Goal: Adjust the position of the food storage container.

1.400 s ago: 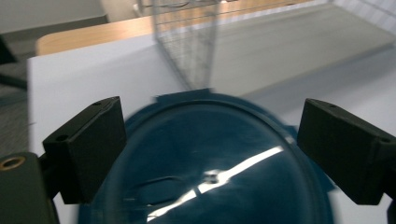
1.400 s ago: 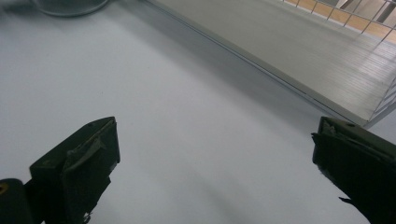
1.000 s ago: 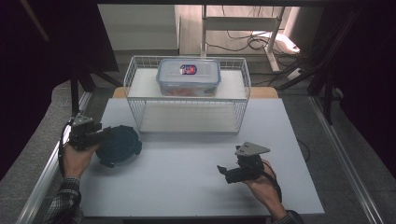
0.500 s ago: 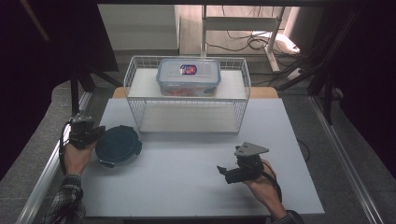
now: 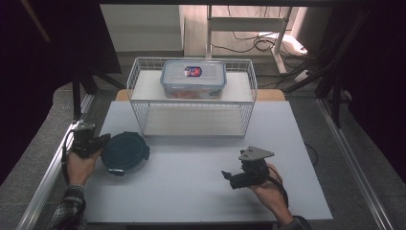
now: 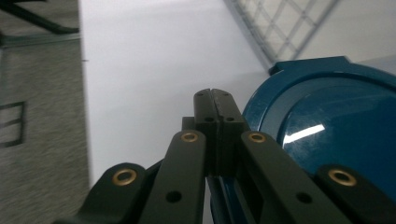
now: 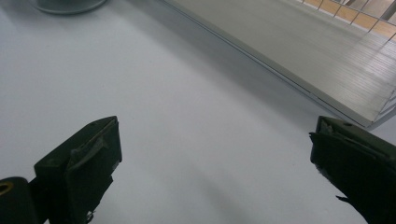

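The left tool (image 5: 98,142) is sitting at the left edge of the white desk (image 5: 191,187), and in the left gripper view its two black jaws are pressing flat against each other, pad to pad, with nothing showing between them; they have just been closing. Right beside those closed jaws is the round dark blue lid (image 6: 336,135), its rim lying just to the side of the tips. From the high view the left tool is resting against the lid's left edge, though I cannot tell whether it is actually touching. The lid is lying flat on the desk, in front of the left corner of the white wire basket (image 5: 139,112) and apart from it. Inside that basket a clear lidded food container (image 5: 193,79) is standing on the raised shelf. Over on the other side, the right tool (image 5: 229,175) is being held low above the desk near its front right, well away from the lid. In the right gripper view its jaws are standing wide apart with only bare desk between them, gripping nothing and touching nothing.
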A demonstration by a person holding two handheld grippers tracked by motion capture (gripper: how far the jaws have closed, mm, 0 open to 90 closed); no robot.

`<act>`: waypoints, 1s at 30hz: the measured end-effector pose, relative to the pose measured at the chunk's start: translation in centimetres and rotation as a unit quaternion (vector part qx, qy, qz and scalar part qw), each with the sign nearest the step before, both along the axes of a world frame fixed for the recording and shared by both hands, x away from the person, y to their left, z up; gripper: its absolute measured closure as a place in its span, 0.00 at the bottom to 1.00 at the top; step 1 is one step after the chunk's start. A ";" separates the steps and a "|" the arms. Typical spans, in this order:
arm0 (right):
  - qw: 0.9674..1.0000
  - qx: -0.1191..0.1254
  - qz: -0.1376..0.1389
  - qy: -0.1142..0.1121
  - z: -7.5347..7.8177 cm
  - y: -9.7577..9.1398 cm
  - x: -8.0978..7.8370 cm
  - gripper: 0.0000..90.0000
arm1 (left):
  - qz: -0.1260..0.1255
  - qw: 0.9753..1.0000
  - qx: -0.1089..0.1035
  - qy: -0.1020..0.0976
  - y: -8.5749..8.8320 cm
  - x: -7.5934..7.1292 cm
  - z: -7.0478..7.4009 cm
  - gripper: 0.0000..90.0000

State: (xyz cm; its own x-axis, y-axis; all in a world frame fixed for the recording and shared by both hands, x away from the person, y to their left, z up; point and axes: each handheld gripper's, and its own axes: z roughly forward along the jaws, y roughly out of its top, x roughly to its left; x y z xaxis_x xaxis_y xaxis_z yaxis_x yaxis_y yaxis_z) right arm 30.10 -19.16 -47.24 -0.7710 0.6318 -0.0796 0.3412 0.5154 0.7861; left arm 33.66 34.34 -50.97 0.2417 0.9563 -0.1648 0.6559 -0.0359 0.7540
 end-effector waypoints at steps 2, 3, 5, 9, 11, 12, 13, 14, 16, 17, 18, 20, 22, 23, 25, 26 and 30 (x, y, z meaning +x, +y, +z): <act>1.000 0.000 0.000 0.000 0.0 0.0 0.0 0.02 | -0.003 1.000 -0.003 -0.003 -0.5 -0.4 0.0 1.00; 1.000 0.000 0.000 0.000 0.0 0.0 0.0 0.02 | -0.003 1.000 -0.002 -0.003 -0.7 -0.5 0.0 1.00; 1.000 0.000 -0.001 0.000 0.0 0.0 0.0 0.02 | -0.008 1.000 -0.001 -0.005 -1.3 -1.0 0.0 1.00; 1.000 -0.002 0.000 0.001 0.0 0.1 0.0 0.02 | -0.013 1.000 0.010 -0.010 -2.6 -1.6 0.0 1.00; 1.000 -0.002 0.000 0.001 0.0 0.1 0.0 0.02 | -0.019 1.000 0.009 -0.012 -3.5 -1.9 0.0 1.00; 1.000 -0.002 0.000 0.001 0.0 0.1 0.0 0.02 | -0.023 1.000 0.009 -0.014 -3.9 -2.0 0.0 1.00; 1.000 -0.001 0.000 0.000 0.0 0.1 0.0 0.02 | -0.025 1.000 0.009 -0.014 -4.2 -2.0 0.0 1.00; 1.000 -0.001 0.000 0.000 0.0 0.1 0.0 0.02 | -0.028 0.999 0.010 -0.014 -4.7 -2.2 0.1 1.00; 1.000 -0.001 0.000 0.000 0.0 0.1 -0.1 0.02 | -0.034 0.999 0.016 -0.015 -5.6 -2.4 0.1 1.00; 1.000 -0.001 0.000 0.000 0.1 0.0 -0.1 0.02 | -0.035 0.999 0.017 -0.017 -6.1 -2.6 0.1 1.00; 1.000 -0.002 0.000 -0.001 0.1 0.0 -0.1 0.02 | -0.036 0.999 0.018 -0.018 -6.5 -2.7 0.2 1.00; 1.000 -0.002 0.000 -0.001 0.1 0.0 -0.1 0.02 | -0.039 0.999 0.022 -0.019 -7.3 -3.0 0.2 1.00; 1.000 -0.002 0.000 -0.001 0.1 -0.1 -0.1 0.02 | -0.042 0.999 0.025 -0.019 -8.0 -3.2 0.2 1.00; 1.000 -0.002 0.000 -0.001 0.1 -0.1 -0.1 0.02 | -0.043 0.999 0.025 -0.020 -8.4 -3.3 0.2 1.00; 1.000 -0.002 -0.001 -0.001 0.1 -0.1 -0.1 0.02 | -0.053 0.998 0.026 -0.021 -9.3 -3.6 0.3 1.00; 1.000 -0.002 0.000 -0.001 0.1 -0.1 -0.1 0.02 | -0.058 0.998 0.027 -0.021 -9.8 -3.7 0.3 1.00; 1.000 -0.003 -0.001 0.000 0.1 -0.2 0.0 0.02 | -0.071 0.997 0.030 -0.022 -11.6 -4.1 0.4 1.00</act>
